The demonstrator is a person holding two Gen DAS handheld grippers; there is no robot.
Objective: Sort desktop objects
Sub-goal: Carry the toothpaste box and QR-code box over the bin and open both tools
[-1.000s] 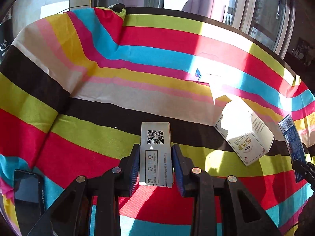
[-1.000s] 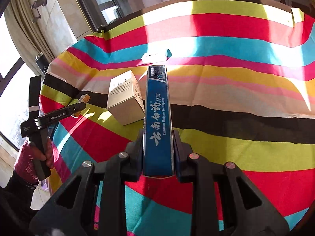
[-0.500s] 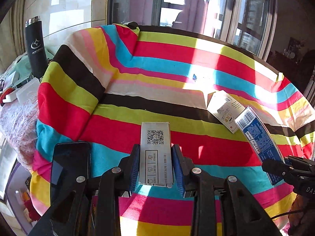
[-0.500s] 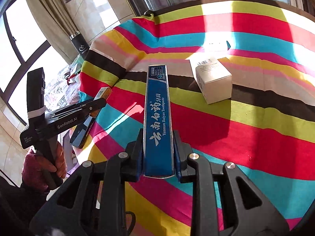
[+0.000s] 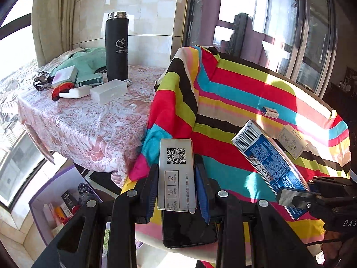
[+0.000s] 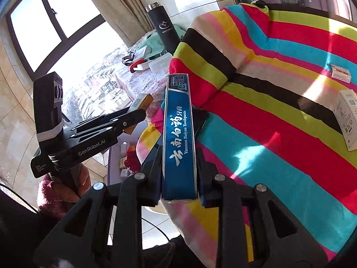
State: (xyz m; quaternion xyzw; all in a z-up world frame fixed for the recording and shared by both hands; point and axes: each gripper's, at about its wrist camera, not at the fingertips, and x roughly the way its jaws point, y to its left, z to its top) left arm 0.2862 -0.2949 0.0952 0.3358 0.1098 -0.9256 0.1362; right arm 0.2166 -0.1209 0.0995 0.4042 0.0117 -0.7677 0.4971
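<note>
My left gripper is shut on a silver carton with a QR code, held over the left edge of the striped tablecloth. A black phone lies on the cloth just beneath it. My right gripper is shut on a long blue toothpaste box, also above that edge. In the right wrist view the left gripper and its carton hang to the left, past the phone. In the left wrist view the toothpaste box slants in from the right.
A white box and a small flat packet lie farther right on the cloth. To the left stands a side table with a pink lace cover, a black flask and white boxes. Below, a purple-rimmed bin holds several items.
Both grippers have swung left across the table with their boxes still held. The side table, flask and bin have come into view, and the phone now lies under the left gripper.
</note>
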